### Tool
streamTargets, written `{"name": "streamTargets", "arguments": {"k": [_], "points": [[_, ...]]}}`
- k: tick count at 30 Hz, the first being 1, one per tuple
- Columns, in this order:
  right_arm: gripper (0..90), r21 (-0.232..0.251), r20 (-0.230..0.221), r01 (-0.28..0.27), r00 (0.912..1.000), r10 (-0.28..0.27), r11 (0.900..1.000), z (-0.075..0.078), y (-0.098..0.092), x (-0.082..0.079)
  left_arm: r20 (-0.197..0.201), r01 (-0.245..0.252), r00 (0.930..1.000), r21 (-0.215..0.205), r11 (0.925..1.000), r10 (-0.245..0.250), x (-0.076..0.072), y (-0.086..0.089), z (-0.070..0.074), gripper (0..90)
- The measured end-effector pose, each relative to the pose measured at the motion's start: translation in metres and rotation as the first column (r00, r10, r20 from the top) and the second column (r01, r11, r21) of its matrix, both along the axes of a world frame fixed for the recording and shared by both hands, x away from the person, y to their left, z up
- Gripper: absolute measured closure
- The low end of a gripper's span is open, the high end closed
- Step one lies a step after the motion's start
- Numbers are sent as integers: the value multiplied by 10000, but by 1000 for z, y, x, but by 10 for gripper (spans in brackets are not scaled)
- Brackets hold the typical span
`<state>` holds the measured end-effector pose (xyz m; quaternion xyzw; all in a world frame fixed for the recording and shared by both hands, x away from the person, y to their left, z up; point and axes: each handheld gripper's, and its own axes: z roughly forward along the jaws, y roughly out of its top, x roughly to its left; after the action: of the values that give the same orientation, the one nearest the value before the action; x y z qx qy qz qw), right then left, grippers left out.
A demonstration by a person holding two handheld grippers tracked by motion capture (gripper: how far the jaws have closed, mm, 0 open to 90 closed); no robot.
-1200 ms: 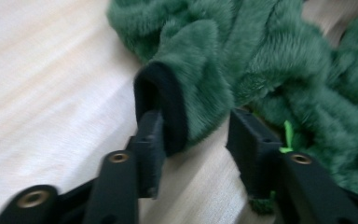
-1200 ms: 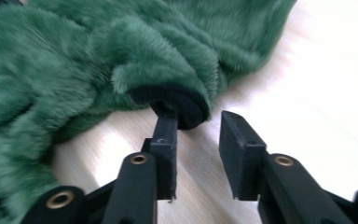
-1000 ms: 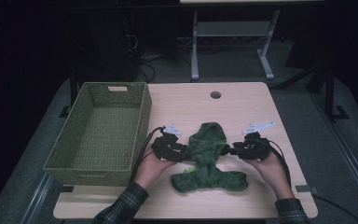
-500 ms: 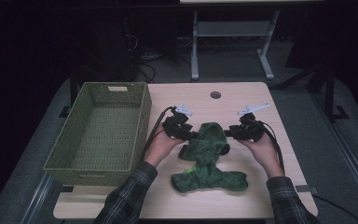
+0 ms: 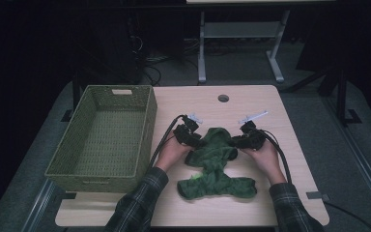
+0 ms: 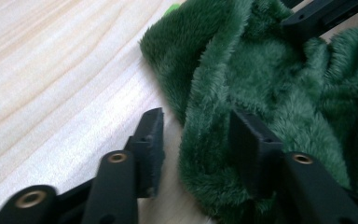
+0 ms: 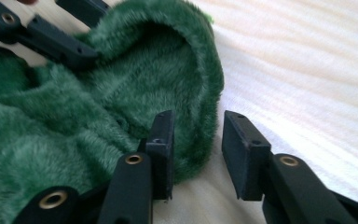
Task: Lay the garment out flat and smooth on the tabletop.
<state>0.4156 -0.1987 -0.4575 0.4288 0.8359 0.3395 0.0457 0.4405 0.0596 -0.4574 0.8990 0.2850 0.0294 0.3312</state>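
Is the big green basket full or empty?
Empty. The high view shows the basket with a bare woven bottom; the fuzzy green cloth lies outside it on the table.

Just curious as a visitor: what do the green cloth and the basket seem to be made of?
The green cloth looks like plush fleece or similar: deep, fuzzy, matte pile up close. The basket seems woven from wicker or paper cord, olive-toned; a tight weave pattern covers its walls.

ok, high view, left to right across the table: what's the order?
Woven basket → left claw → green fuzzy cloth → right claw.
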Motion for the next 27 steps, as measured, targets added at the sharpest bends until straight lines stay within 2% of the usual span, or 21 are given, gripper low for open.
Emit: {"name": "streamTargets", "arguments": {"k": [2,3,5,10,13,18,21,22,25,27], "points": [[691,26,-29,17,10000,-17,10000,-2,1,0,37,-104,9999,-5,9999,104,-1,1,-1,629],[710,-17,-59,12,10000,-12,10000,-3,1,0,84,-23,10000,144,9999,22,0,3,0,637],[757,-108,11,-39,10000,39,9999,-3,3,0,78,-178,9998,70,9998,178,-1,2,-1,692],[847,-390,144,-103,9998,108,9992,-4,6,-1,271,-120,9996,369,9992,110,-2,3,0,808],[865,-466,291,-91,9995,105,9989,-2,6,-3,355,-207,9992,383,9991,193,-4,5,3,857],[870,-512,906,159,9958,-112,9986,15,-4,-5,907,-443,9949,-53,9990,446,-8,8,15,867],[872,-259,1357,362,9902,-323,9990,29,-17,-4,1473,-754,9857,-486,9960,819,-7,11,21,867],[871,-227,1240,441,9914,-409,9988,31,-21,-1,1503,-870,9840,-623,9943,955,-6,11,22,867],[872,-38,1298,431,9906,-423,9991,34,-29,3,1651,-985,9802,-728,9925,1094,-2,9,17,869],[874,-212,1235,460,9914,-430,9987,29,-30,6,1676,-984,9801,-559,9936,1065,2,7,11,873]]}}
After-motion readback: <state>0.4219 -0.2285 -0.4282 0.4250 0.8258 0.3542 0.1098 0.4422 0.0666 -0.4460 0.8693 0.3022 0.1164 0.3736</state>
